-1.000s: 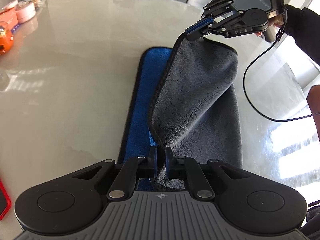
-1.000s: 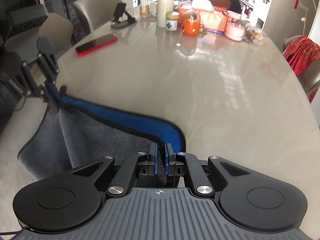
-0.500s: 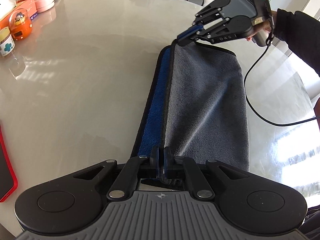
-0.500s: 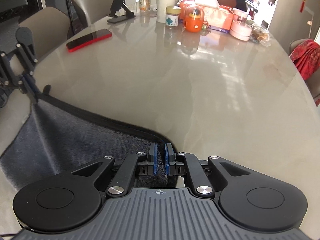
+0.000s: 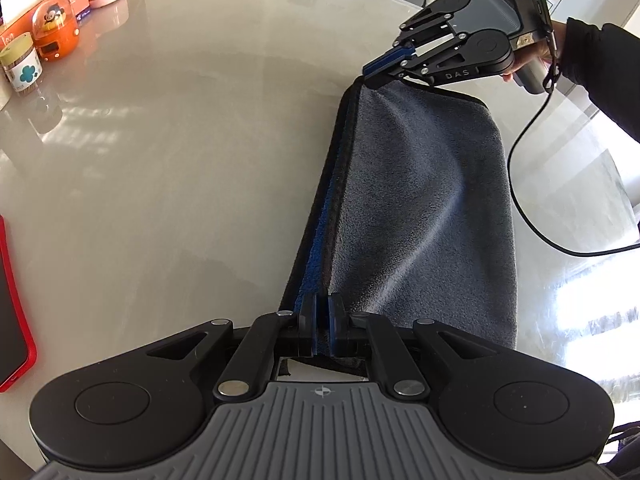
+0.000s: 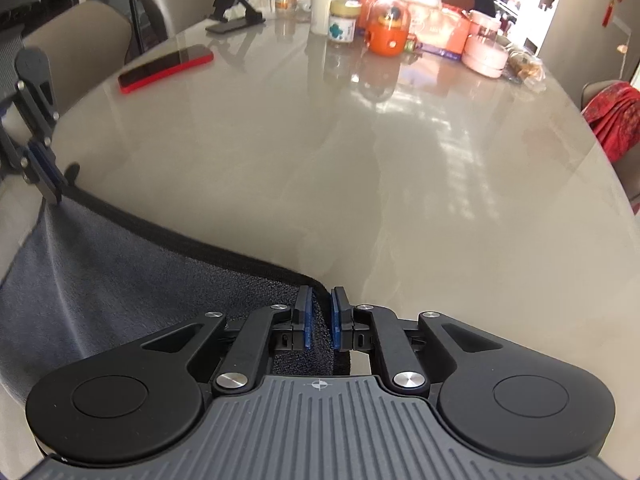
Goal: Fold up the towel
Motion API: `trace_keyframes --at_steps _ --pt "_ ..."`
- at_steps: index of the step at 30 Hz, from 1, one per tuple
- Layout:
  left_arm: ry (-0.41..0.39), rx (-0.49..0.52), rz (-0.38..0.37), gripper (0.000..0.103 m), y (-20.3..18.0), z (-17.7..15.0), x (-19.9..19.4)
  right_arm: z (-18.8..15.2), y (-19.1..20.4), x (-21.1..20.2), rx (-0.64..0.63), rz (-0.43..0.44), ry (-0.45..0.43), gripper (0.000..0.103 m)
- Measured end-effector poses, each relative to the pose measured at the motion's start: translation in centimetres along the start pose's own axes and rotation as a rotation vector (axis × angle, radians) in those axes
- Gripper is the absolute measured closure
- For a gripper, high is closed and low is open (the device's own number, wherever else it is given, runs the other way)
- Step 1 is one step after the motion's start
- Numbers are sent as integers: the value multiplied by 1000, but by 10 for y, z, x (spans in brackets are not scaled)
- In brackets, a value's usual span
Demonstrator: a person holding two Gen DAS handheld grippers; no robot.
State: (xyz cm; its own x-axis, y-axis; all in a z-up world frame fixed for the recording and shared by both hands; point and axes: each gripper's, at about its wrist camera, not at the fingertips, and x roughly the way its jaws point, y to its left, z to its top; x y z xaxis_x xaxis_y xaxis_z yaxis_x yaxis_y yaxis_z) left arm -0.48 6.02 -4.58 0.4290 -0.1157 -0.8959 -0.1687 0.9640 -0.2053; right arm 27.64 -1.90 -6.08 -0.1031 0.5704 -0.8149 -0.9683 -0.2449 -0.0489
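Left wrist, towel (image 5: 424, 216) corner hidden under hand-held gripper (image 5: 322, 316)

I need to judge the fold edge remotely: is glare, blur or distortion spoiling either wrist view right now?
Left wrist view: sunlight glare whitens the table right of the towel, but the folded edge reads sharp; fisheye bends the table rim. Right wrist view: backlit clutter at the far end is washed out, the left gripper at the frame edge is slightly soft, the towel's black hem stays clear.

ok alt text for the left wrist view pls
Two grippers, left near and right far, each pinch a corner of a grey towel folded on a glossy table. A red phone lies at the left edge.
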Motion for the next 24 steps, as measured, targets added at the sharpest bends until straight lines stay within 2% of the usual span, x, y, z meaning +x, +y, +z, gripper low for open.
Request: trace_keyframes --at_steps 7,11,14,18,21,23,24 --pt "16 -2 18 98 4 -4 0 -4 -1 7 32 -15 9 92" --pt "29 -8 32 95 6 -5 -1 -3 1 4 33 -41 15 88" --pt "18 -14 45 93 9 -5 -9 -4 5 -14 52 -103 -18 85" --pt "9 36 72 93 7 -1 -19 -13 15 -46 99 -132 -41 83" --pt "-16 66 55 93 2 4 -27 -32 43 -75 177 -57 -53 83" --pt "-35 84 17 92 -6 10 -28 -43 63 -81 204 -5 -53 83" --pt "-44 103 -36 92 -15 15 -26 -50 76 -82 215 14 -53 83"
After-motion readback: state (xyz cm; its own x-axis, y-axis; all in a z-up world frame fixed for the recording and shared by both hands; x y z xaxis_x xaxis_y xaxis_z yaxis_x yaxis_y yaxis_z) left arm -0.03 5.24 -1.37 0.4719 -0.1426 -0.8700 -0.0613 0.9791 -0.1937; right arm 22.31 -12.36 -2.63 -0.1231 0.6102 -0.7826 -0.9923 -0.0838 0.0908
